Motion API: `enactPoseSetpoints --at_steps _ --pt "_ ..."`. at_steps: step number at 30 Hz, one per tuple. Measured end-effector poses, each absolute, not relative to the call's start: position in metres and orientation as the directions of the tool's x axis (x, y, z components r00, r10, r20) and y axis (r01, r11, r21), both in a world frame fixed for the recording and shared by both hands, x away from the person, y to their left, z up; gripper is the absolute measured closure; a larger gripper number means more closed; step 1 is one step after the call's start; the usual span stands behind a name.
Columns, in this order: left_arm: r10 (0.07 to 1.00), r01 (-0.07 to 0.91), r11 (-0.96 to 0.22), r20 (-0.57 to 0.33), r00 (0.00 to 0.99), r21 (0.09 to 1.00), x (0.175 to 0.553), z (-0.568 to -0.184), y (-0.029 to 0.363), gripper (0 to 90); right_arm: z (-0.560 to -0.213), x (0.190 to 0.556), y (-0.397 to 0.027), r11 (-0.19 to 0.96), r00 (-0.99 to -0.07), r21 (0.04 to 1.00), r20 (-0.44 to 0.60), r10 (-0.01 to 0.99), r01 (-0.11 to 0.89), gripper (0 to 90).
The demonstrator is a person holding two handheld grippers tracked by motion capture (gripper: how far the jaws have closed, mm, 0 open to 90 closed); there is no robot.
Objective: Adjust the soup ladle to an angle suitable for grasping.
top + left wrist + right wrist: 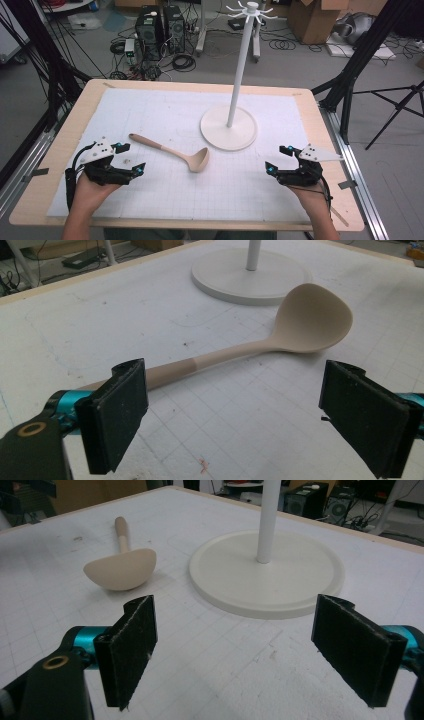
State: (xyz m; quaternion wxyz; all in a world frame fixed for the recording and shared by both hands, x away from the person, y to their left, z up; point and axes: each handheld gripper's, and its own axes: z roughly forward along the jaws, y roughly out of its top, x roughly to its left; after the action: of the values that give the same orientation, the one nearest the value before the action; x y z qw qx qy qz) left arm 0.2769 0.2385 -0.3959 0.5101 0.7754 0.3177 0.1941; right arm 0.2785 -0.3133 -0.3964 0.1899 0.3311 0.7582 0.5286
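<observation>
The room is evenly and brightly lit from overhead, with no hard glare anywhere. In the high view the white mat [165,115] reads flat and pale, and the ladle [172,151] and the stand's round base [229,128] throw only faint, soft shadows close beneath them. That view is a little soft and coarse, with fine detail on the floor clutter smeared. In the left gripper view the black pads [119,412] are sharp, the grid lines crisp nearby, and the far edge slightly hazy. The right gripper view shows a soft shadow under the ladle bowl [121,570]; lines bow gently toward the picture's edges, and the background is dim and blurred.
</observation>
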Motion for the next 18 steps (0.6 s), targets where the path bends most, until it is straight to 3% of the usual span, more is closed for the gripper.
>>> enactPoseSetpoints --at_steps 18 --pt "0.698 0.303 -0.292 -0.015 0.716 0.907 0.2760 -0.3970 0.2426 13.0 -0.4002 0.2786 -0.3137 0.225 -0.706 0.922 0.069 0.705 0.316 17.2"
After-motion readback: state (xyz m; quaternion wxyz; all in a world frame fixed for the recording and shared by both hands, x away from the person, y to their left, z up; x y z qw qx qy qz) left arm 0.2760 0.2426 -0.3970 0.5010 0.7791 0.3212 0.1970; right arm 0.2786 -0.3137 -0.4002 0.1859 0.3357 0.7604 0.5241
